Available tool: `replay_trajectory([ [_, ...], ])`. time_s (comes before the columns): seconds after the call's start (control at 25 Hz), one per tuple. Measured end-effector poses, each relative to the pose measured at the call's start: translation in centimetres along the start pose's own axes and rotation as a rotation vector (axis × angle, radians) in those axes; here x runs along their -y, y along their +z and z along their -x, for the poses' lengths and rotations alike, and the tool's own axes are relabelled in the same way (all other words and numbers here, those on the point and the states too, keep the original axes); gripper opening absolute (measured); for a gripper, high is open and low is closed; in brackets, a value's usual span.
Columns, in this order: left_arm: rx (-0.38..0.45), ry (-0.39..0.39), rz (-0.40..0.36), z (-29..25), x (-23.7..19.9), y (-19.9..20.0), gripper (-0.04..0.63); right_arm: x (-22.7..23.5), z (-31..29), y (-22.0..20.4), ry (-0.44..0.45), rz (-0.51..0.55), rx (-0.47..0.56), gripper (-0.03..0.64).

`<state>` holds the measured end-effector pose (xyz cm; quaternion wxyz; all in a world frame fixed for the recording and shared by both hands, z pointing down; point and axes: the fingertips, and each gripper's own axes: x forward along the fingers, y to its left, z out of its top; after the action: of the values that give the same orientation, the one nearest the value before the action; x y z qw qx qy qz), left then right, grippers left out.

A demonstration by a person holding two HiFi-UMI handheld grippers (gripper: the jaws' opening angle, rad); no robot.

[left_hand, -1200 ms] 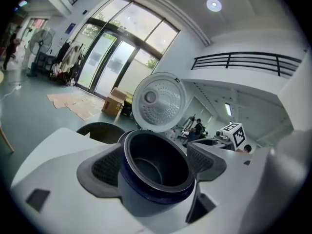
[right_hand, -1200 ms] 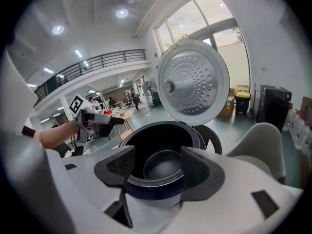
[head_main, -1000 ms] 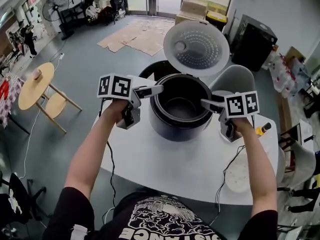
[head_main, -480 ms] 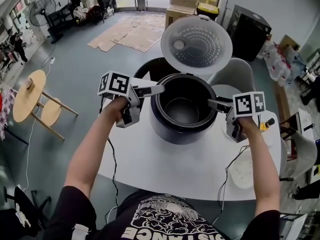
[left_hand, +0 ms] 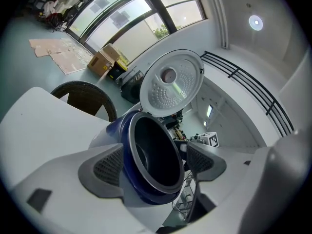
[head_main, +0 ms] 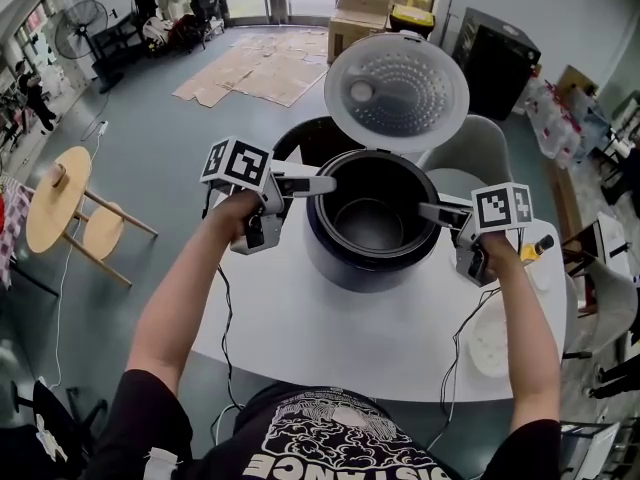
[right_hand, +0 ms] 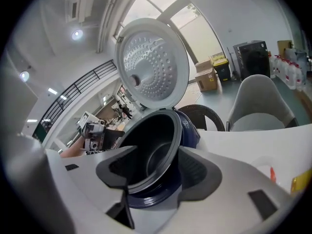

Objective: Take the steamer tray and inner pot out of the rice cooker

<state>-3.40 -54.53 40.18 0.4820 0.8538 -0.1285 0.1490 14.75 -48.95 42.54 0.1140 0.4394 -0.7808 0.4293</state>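
While the inner pot (head_main: 370, 218) sits inside the rice cooker (head_main: 362, 268) on the table (head_main: 330, 338), the left gripper (head_main: 322, 182) and right gripper (head_main: 432, 210) straddle its rim from opposite sides, equally near. The left jaws stand apart and the right jaws are closing around the rim.

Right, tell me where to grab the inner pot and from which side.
Grip the inner pot by its flared rim, left and right, from above, one jaw inside, one outside. It sits sunk in the rice cooker, only its rim exposed; the lid stands open.
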Motion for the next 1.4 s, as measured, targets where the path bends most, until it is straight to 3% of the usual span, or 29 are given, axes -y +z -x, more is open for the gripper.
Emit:
replay_trajectory([
  [0.36, -0.043, 0.018, -0.035, -0.3, 0.4, -0.2, 0.404, -0.2, 0.0, 0.0, 0.006, 0.004, -0.006, 0.255],
  [0.76, -0.052, -0.008, 0.055, -0.5, -0.4, -0.2, 0.326, -0.1, -0.2, 0.1, 0.053, -0.062, 0.007, 0.232],
  [0.92, -0.027, -0.106, 0.146, -0.2, -1.0, 0.1, 0.27, 1.1, 0.0, 1.2, 0.073, -0.113, 0.061, 0.215],
  [1.04, -0.007, -0.177, 0.196, -0.1, -1.1, 0.4, 0.241, 1.5, 0.1, 2.0, 0.153, -0.151, 0.102, 0.209],
  [1.4, -0.031, -0.148, 0.163, 0.1, -1.2, -0.6, 0.204, 1.8, 0.1, 1.0, 0.134, -0.178, 0.105, 0.111],
])
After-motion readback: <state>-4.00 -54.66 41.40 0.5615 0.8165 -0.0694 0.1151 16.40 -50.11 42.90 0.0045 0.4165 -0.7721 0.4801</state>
